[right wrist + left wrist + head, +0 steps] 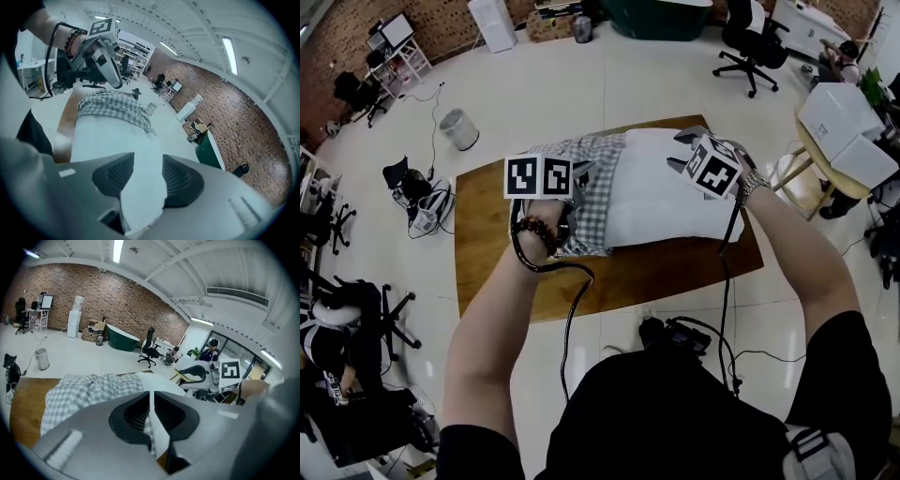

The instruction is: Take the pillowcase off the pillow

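A white pillow lies across the wooden table. The grey checked pillowcase is bunched over its left end, leaving most of the pillow bare. My left gripper is shut on a thin fold of the pillowcase, which runs up between the pads of the left gripper. My right gripper is at the pillow's bare right end, its jaws closed on a thick wad of the white pillow. In the right gripper view the pillowcase lies beyond the right gripper.
A round side table with white boxes stands close at the right, with a stool beside it. A waste bin and a bag sit on the floor to the left. Office chairs and a green tub are further back. Cables trail from both grippers.
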The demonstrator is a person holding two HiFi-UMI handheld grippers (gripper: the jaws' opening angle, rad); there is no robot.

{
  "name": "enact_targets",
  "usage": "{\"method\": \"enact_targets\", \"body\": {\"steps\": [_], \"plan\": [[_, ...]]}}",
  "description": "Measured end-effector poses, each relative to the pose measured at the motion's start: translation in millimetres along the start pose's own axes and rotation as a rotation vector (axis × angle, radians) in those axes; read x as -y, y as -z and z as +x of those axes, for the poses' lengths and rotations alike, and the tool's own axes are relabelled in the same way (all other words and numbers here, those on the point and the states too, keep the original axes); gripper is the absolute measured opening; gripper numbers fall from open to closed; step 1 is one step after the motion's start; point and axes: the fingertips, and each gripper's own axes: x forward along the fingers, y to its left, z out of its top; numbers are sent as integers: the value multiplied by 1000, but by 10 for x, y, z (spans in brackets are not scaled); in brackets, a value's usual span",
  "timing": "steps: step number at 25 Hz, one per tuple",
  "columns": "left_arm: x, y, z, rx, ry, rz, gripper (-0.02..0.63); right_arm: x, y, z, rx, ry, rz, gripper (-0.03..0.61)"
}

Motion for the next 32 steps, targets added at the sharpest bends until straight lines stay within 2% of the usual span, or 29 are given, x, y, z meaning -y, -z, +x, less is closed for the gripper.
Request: {"method": "enact_targets", "body": {"steps": [8,14,17,20,23,29,30,32], "plan": [[-417,-377,494,-141,-129,291,85,414,-186,585,42,-149,133,212],[-902,-559,1053,-347,-212,546,198,679,-94,1120,24,-298,235,242],[-1185,-643,1273,-446,-236,607,233,861,-133,1326,14,-333,259,250],[-1381,-636,1473,-523,-225,606,246,922,-171,1528,5,-386,286,265],[-1563,-541,1675,-601,-196,563,258,908,-170,1747,-21,-441,287,284],[-1939,-325,1973,-697,-134,352,260,820,24,2148,-108,-531,281,291],[-1975,-323,1991,-703,-136,323,244,814,58,2170,-114,-543,290,263],[-2031,-341,1972,-705,-154,280,143,795,94,2161,-116,-558,312,156]]}}
